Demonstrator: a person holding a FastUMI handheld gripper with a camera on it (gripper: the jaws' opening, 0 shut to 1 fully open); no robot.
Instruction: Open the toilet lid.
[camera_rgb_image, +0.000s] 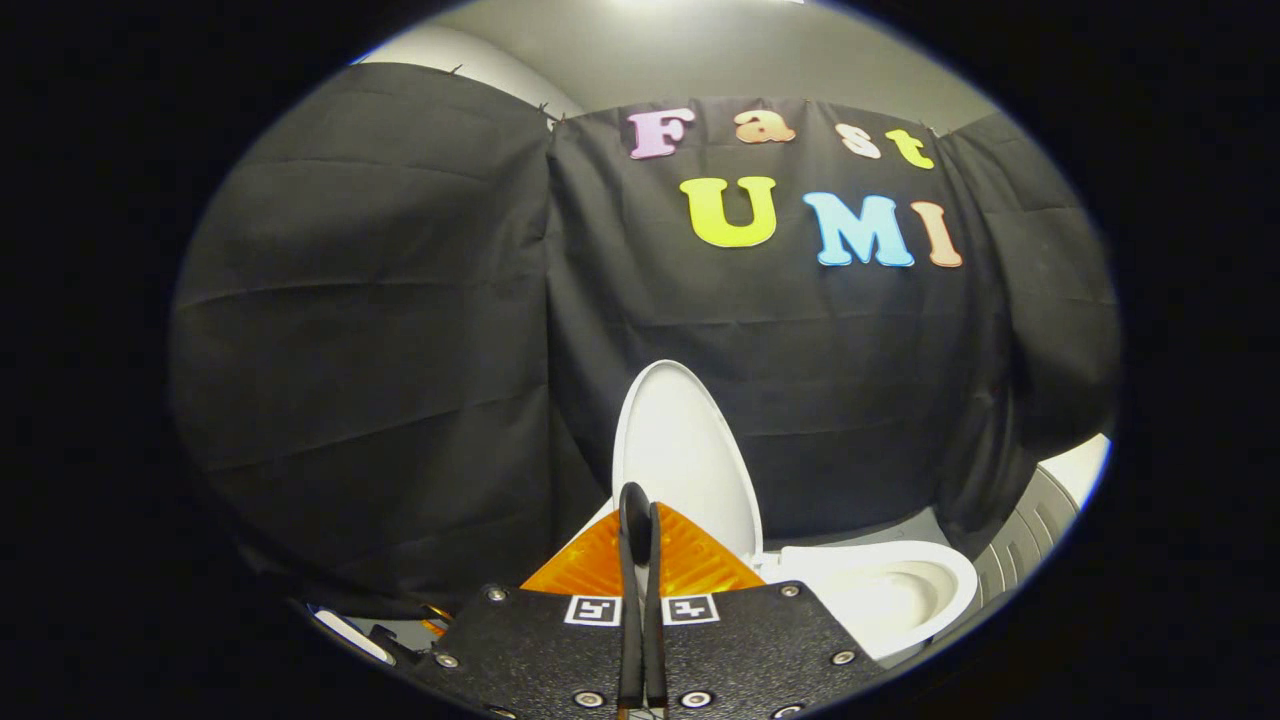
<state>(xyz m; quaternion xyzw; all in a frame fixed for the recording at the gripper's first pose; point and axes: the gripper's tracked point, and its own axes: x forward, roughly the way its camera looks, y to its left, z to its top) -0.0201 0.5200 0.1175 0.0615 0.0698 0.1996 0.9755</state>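
The toilet lid (690, 455) stood raised, its pale underside facing the camera, leaning back toward the black cloth wall (400, 330) just beyond the tips of the fingers. To the right of it and lower, the white toilet bowl (890, 590) lay open, its rim curving round a shadowed hollow. The gripper (641, 510) had its two fingers pressed together with nothing between them, the tips lying in front of the lid's lower part; whether they touched it could not be told. The black cloth hung in broad folds on all sides, its panels meeting in a seam to the left of the lid. Above the cloth showed a plain grey ceiling (700, 50), brightly lit near the top. Beside the bowl, at the far right, a ribbed grey surface (1030, 540) met a strip of pale floor (1085, 465).
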